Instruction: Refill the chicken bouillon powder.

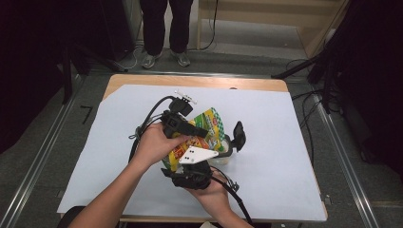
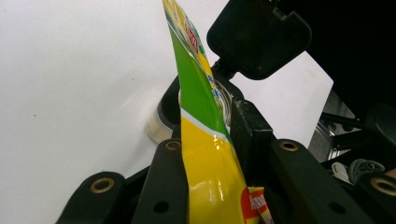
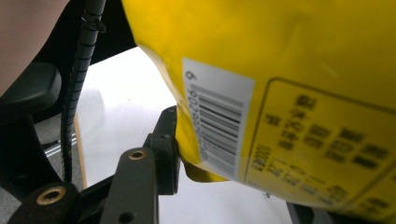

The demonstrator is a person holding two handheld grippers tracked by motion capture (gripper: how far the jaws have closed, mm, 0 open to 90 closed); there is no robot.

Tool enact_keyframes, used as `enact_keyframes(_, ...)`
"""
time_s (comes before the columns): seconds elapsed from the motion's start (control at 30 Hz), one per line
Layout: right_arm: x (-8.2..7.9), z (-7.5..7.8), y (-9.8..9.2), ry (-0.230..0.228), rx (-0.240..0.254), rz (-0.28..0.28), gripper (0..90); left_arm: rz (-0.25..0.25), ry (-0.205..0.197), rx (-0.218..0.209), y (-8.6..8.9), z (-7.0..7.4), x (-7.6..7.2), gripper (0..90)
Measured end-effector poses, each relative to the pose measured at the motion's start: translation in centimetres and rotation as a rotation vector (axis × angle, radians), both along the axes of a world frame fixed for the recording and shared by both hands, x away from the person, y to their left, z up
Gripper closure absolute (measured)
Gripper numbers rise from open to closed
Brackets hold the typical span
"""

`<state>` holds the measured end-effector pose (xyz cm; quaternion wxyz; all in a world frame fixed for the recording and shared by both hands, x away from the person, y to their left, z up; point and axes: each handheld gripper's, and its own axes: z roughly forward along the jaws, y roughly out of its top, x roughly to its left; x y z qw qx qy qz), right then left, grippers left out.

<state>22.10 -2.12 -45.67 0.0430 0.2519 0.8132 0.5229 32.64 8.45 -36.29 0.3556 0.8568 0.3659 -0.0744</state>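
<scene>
Squarely between left fingers [image 2: 163, 186], snack bag [image 2: 205, 154]

The packet [image 1: 202, 133] sits between both grippers, above the table sheet [image 1: 285, 142].

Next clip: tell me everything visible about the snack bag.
The bag is glossy yellow and green film with red print and a white barcode label on its yellow back. It is held above the white sheet, over a clear container. The left gripper pinches it edge-on between its jaws; one jaw of the right gripper touches its lower corner.
</scene>
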Motion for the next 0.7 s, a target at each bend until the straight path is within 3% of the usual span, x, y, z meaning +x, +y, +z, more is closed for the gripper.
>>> enact_keyframes(0.7, -0.02, 0.37, -0.39, 0.036, 0.065, -0.011, 59.5, -0.017, 0.007, -0.004, -0.52, 0.74, 0.0, 72.2)
